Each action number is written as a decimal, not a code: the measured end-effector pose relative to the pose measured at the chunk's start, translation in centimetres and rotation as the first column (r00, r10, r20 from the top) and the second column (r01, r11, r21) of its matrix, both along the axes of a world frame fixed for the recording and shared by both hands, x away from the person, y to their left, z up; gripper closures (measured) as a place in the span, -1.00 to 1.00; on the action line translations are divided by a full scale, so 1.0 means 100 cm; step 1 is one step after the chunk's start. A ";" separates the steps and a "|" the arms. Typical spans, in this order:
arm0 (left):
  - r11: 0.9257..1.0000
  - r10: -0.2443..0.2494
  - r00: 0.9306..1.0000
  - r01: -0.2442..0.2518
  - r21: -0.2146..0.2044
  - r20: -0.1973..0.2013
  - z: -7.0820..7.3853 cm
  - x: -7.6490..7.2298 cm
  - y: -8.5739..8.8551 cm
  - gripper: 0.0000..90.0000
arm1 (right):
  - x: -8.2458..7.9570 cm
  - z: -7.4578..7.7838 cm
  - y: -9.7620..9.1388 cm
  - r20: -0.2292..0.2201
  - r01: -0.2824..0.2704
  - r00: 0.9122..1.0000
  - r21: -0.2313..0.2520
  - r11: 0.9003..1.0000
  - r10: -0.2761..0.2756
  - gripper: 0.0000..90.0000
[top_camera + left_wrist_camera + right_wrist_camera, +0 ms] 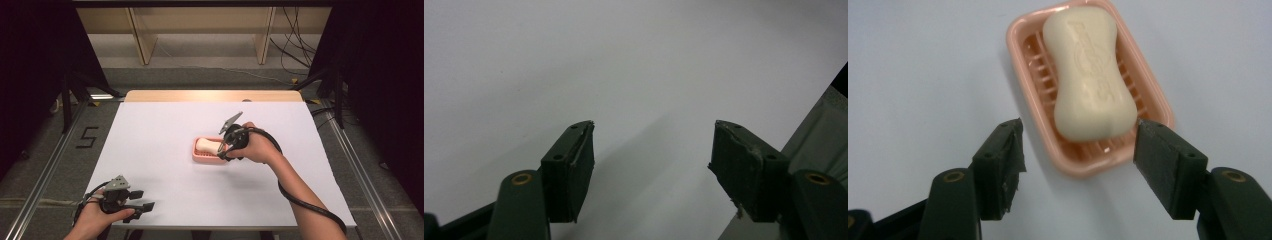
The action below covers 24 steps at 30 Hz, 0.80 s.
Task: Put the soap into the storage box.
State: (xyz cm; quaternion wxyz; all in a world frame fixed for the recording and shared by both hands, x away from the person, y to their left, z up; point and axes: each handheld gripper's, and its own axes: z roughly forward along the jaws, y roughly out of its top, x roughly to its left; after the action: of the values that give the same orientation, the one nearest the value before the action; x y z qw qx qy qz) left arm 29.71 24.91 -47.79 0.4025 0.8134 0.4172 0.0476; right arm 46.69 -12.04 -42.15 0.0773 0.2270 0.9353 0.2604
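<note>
soap bar: cream, with embossed lettering in the same colour
soap dish: pale pink, ribbed floor
table cover: plain white
table edge: light wood
right gripper: black jaws, brass-coloured screws
left gripper: black jaws, brass-coloured screws
floor: grey

White-covered table carries one pink soap dish, right of table centre (cream soap bar sits in the dish, not on the table).
</note>
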 end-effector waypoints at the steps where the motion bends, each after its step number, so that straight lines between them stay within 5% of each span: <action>1: 1.000 0.003 1.000 -0.003 -0.004 0.000 0.000 0.000 0.000 -0.26 | -0.002 -0.001 -0.005 0.001 0.005 1.000 0.003 1.000 -0.005 -0.17; 12: 1.000 0.011 1.000 -0.011 -0.003 -0.011 -0.002 0.000 0.001 -0.26 | -0.029 -0.014 -0.045 -0.003 0.089 0.996 0.021 0.996 -0.089 -0.17; 19: 1.000 0.014 1.000 -0.013 0.008 -0.015 -0.002 0.001 0.001 -0.26 | -0.049 -0.022 -0.069 0.001 0.185 0.983 0.044 0.982 -0.185 -0.17; 24: 1.000 0.009 1.000 -0.008 0.020 -0.017 -0.003 0.001 0.002 -0.26 | -0.061 -0.030 -0.082 0.000 0.195 0.981 0.075 0.978 -0.195 -0.17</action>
State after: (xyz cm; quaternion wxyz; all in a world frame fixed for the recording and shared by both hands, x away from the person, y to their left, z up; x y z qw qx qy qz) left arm 29.84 25.10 -48.12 0.3904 0.8161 0.4236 0.0465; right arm 40.55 -20.23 -45.11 0.0973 0.3194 0.8979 0.2871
